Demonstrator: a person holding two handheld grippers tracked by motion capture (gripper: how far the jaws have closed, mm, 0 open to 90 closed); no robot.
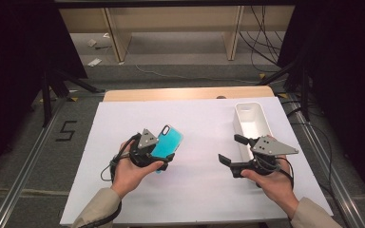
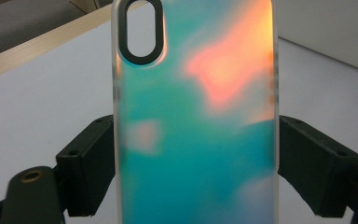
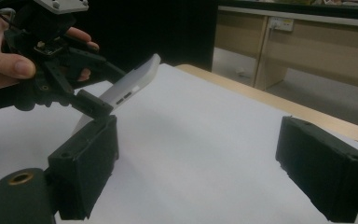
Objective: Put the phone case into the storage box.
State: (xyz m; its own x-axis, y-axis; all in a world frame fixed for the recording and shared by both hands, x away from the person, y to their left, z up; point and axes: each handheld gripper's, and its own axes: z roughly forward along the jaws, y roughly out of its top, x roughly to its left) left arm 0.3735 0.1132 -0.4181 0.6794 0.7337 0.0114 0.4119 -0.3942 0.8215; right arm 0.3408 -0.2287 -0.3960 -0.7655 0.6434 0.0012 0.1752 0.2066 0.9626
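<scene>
A teal iridescent phone case (image 1: 168, 140) with a white rim is held above the white table sheet (image 1: 195, 190). My left gripper (image 1: 164, 154) is shut on it, one pad (image 2: 91, 163) on each long side of the case (image 2: 196, 130); the oval camera cut-out points away from me. In the right gripper view the case (image 3: 130, 86) tilts up off the table in the other hand's jaws. My right gripper (image 1: 230, 148) hovers to the right, turned toward the case. It is open (image 3: 205, 172), nothing between its jaws.
A white rectangular bin (image 1: 252, 126) stands at the sheet's right side, just behind my right gripper. The table's wooden edge (image 1: 185, 92) runs along the back. Beyond it are wooden shelving (image 1: 171, 28) and floor cables (image 1: 266, 42).
</scene>
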